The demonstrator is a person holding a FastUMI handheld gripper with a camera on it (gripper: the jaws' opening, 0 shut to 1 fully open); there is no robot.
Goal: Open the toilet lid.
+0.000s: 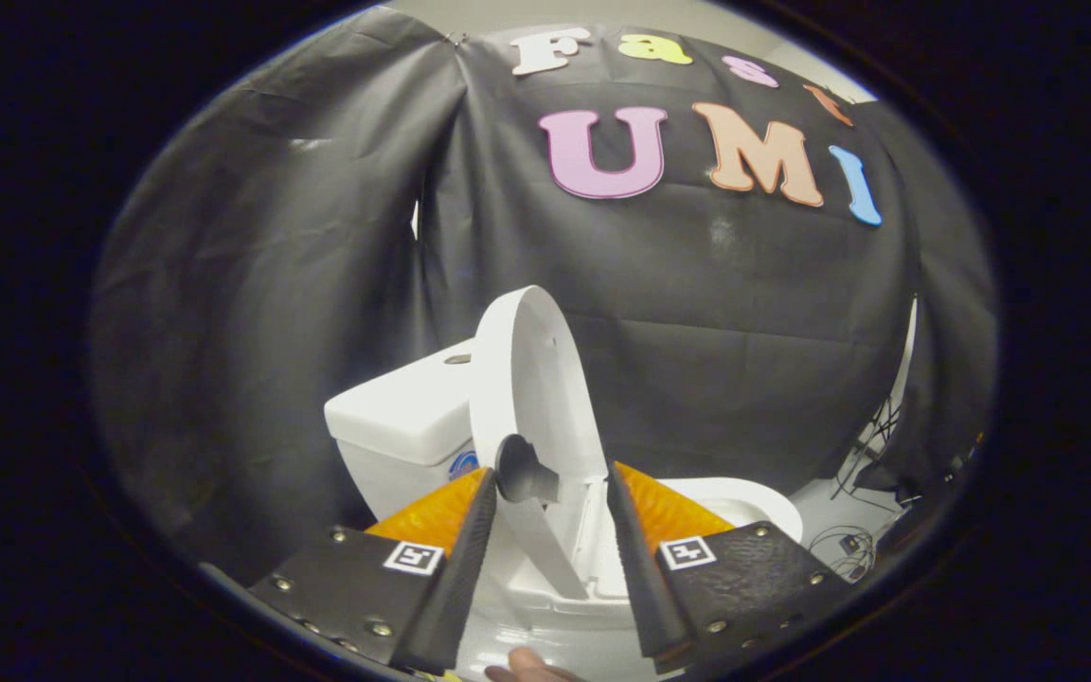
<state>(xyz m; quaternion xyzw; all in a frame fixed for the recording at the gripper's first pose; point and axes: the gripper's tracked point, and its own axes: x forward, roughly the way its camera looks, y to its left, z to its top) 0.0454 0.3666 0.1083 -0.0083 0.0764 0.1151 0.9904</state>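
The toilet lid point(534, 379) stands raised on edge just ahead of the gripper point(550, 478); its fingers are spread apart, a dark knob point(519, 469) on the lid between them; the tank point(403, 417) sits behind

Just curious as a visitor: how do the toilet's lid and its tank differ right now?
The lid is a thin rounded panel standing raised on edge; the tank is a boxy block sitting flat behind it. The lid rises above the tank's top. Both are white. The gripper is open, with the lid's lower part between its fingers.
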